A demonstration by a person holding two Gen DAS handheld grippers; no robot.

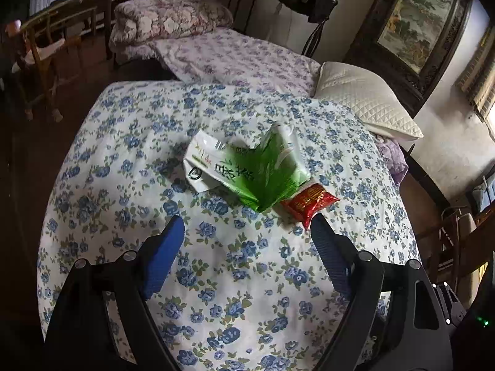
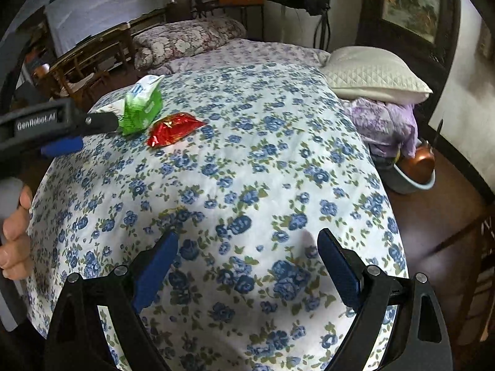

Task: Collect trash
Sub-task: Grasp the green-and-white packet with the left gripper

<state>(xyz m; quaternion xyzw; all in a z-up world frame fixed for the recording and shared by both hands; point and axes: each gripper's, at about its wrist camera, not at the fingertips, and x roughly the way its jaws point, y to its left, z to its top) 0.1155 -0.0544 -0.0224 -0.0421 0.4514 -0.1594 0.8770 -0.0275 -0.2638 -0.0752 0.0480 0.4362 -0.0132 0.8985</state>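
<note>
A crumpled green and white wrapper [image 1: 244, 167] lies on the blue-flowered quilt [image 1: 216, 278], with a small red packet [image 1: 309, 201] touching its right side. My left gripper [image 1: 246, 225] hangs open just short of both, nothing between its blue pads; its right fingertip sits close to the red packet. In the right wrist view the green wrapper [image 2: 144, 108] and the red packet [image 2: 173, 130] lie far to the upper left, with the left gripper [image 2: 89, 134] beside them. My right gripper [image 2: 247, 239] is open over bare quilt [image 2: 263, 170], well apart from the trash.
A white quilted pillow [image 1: 365, 102] and a purple-flowered bed [image 1: 235, 55] lie behind the quilt. Wooden chairs [image 1: 52, 46] stand at the left. A basin with a copper pot [image 2: 414, 173] sits on the floor at the right. A hand [image 2: 15, 241] holds the left gripper's handle.
</note>
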